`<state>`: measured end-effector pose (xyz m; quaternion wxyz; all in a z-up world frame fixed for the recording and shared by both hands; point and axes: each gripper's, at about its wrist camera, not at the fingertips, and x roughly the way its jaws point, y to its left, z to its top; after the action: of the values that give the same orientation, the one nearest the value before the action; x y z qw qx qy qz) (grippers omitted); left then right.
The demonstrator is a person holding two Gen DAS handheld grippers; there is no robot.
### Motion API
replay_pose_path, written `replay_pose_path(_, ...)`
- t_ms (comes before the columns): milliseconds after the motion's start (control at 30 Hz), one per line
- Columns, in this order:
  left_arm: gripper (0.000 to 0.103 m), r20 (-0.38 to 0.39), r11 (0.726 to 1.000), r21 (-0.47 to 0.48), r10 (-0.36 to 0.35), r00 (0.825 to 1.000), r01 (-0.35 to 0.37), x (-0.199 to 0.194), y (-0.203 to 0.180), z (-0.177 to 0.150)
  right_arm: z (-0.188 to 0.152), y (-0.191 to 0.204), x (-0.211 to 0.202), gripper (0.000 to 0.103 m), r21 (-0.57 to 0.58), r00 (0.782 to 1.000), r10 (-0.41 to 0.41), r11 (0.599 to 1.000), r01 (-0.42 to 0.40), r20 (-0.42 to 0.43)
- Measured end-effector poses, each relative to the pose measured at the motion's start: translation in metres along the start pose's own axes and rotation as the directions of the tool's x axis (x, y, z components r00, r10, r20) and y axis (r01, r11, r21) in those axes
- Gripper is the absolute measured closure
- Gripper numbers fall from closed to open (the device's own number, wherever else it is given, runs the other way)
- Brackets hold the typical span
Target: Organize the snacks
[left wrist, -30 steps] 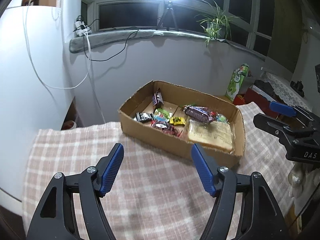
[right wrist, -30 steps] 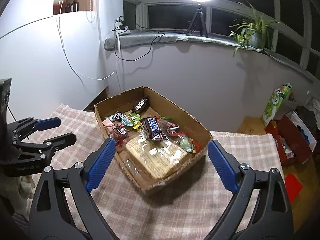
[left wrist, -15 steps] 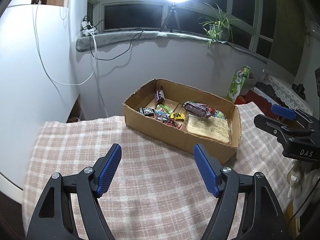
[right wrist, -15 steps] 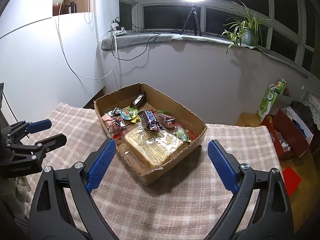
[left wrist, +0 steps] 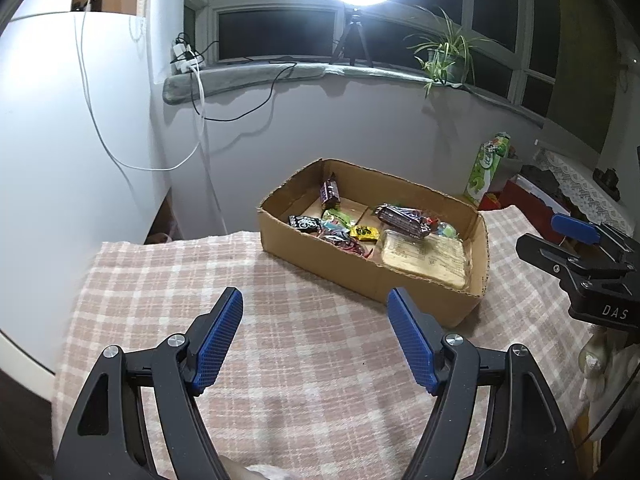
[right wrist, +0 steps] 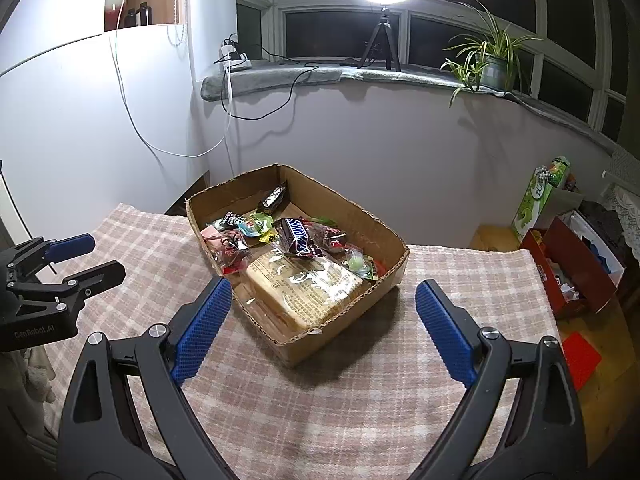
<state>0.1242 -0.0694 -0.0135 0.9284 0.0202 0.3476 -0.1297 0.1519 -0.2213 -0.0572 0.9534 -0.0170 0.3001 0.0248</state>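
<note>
A shallow cardboard box (left wrist: 320,258) stands on the checked tablecloth (left wrist: 280,360) and holds several wrapped snacks: a Snickers bar (right wrist: 296,237), a large clear pack of crackers (right wrist: 308,286), small candies (right wrist: 256,224) and a dark bar (left wrist: 330,193) leaning on the far wall. The box also shows in the right wrist view (right wrist: 352,316). My left gripper (left wrist: 316,340) is open and empty, over the cloth in front of the box. My right gripper (right wrist: 320,320) is open and empty, near the box's front corner.
A green carton (left wrist: 488,168) and a red box (right wrist: 576,268) with clutter stand beyond the table's right side. A white cabinet (left wrist: 60,140) is on the left. A ring light on a tripod (right wrist: 382,8), cables and a plant (right wrist: 492,60) sit on the window sill.
Both grippers have drawn back from the box, which now looks smaller and farther away. Their jaws stay open. The snacks have not moved.
</note>
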Motion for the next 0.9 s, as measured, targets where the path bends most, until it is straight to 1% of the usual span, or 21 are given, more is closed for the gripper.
replay_pose_path(900, 0.028, -0.003, 1.000, -0.007, 0.002, 1.000, -0.002, -0.0025, -0.0022, -0.0017, -0.0015, -0.0030, -0.0015, 0.008, 0.002, 1.000, -0.006, 1.000, 0.006, -0.001)
